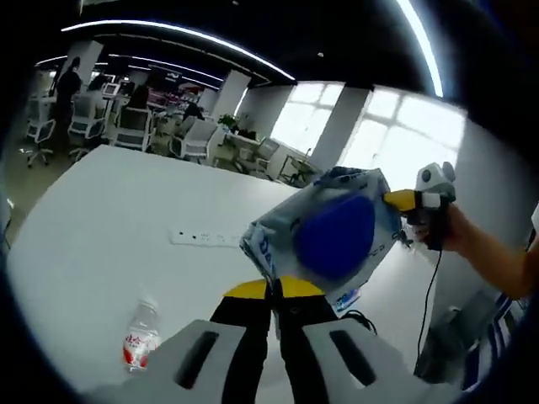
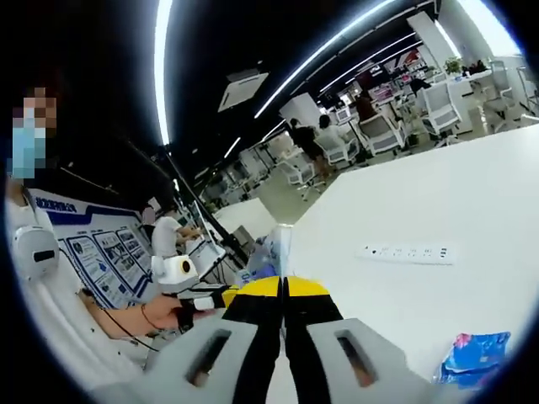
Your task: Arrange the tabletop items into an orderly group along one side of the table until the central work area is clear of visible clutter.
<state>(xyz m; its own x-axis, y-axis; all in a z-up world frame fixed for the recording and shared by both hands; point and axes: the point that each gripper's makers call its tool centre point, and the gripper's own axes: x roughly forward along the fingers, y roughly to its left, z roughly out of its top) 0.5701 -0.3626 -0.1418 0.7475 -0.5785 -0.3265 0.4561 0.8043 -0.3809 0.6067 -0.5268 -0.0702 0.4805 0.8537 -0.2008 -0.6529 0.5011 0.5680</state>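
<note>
In the left gripper view, a small water bottle [image 1: 140, 337] is seen lying on the white tabletop [image 1: 109, 219], with a power strip [image 1: 206, 238] beyond it. A blue-and-white packet [image 1: 324, 236] is held above the tabletop, pinched by the clenched left tool [image 1: 274, 290] and gripped at its far edge by the right tool [image 1: 402, 200]. In the right gripper view, a blue wrapper [image 2: 473, 358] is seen lying near the tabletop's edge.

Open office: desk chairs [image 1: 128, 126], bright windows [image 1: 396, 130], ceiling light strips [image 2: 160, 59].

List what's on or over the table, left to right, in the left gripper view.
Water bottle → power strip → blue-and-white package, held up by both grippers → right gripper in a hand.
</note>
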